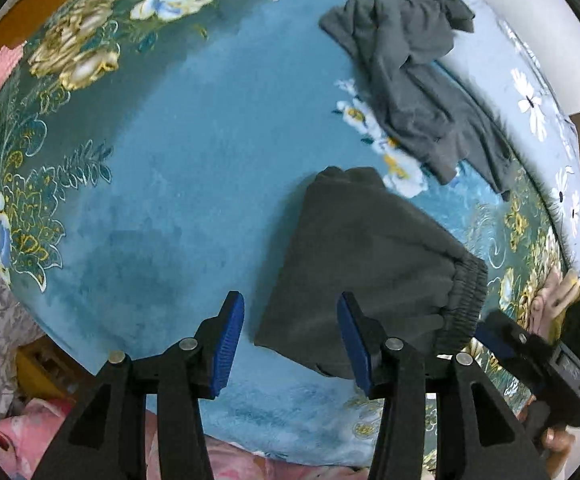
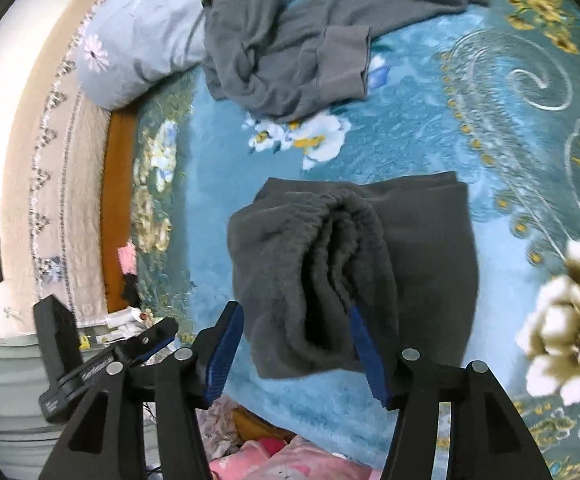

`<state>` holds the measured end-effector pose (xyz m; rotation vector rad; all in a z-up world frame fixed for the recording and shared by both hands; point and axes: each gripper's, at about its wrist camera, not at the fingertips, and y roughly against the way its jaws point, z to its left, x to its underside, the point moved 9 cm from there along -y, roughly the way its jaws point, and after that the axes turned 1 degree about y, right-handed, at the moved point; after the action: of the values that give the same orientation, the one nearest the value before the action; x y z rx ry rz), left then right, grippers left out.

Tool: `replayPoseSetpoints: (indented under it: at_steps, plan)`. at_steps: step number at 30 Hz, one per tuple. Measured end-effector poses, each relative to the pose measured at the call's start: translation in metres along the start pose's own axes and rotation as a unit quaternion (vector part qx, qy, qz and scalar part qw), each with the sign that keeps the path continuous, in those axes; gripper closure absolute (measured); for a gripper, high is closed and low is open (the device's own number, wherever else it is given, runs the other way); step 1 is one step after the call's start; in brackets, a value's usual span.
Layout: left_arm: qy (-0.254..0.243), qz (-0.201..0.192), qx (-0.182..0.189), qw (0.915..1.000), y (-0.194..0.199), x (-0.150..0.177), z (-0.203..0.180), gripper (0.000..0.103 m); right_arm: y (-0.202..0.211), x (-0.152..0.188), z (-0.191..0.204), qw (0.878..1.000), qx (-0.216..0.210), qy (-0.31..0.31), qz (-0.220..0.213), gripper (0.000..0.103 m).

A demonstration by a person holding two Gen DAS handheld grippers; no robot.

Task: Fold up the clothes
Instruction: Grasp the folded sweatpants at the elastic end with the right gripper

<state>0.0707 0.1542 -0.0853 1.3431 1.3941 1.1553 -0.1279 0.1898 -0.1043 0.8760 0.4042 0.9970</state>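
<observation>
Trousers [image 2: 410, 248], dark and folded, flat on the blue floral blanket [image 2: 510, 140], waistband end bunched between the pads of the right gripper [image 2: 298, 354]: jaws about half open, fabric loose between them, seemingly not pinched. Left gripper [image 1: 292, 344] likewise half open, gripping nothing, poised over the bundle's near corner. Likely hazards: fleece catching on a ribbed pad during withdrawal and dragging the fold apart; bunched waistband springing open. Beyond, crumpled grey garment [image 1: 410, 80] partly on the pillow [image 2: 149, 32], not yet folded, awkward to grab cleanly.

Floral blue blanket [image 1: 193, 168] bears folded trousers [image 1: 354, 256], crumpled top [image 1: 414, 80]
</observation>
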Motion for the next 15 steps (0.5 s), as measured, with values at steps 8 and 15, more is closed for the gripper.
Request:
replayPoseSetpoints:
  at_steps: [8,15]
  plan:
    - [0.031,0.015,-0.007,0.9994,-0.010,-0.011,0.025,0.054,-0.040,-0.015,-0.017,0.999,0.007,-0.042,0.031,0.042]
    - [0.076,0.016,0.003,0.9970,-0.012,-0.007,0.042,0.054,-0.034,-0.018,-0.005,0.998,-0.027,-0.050,0.020,0.052]
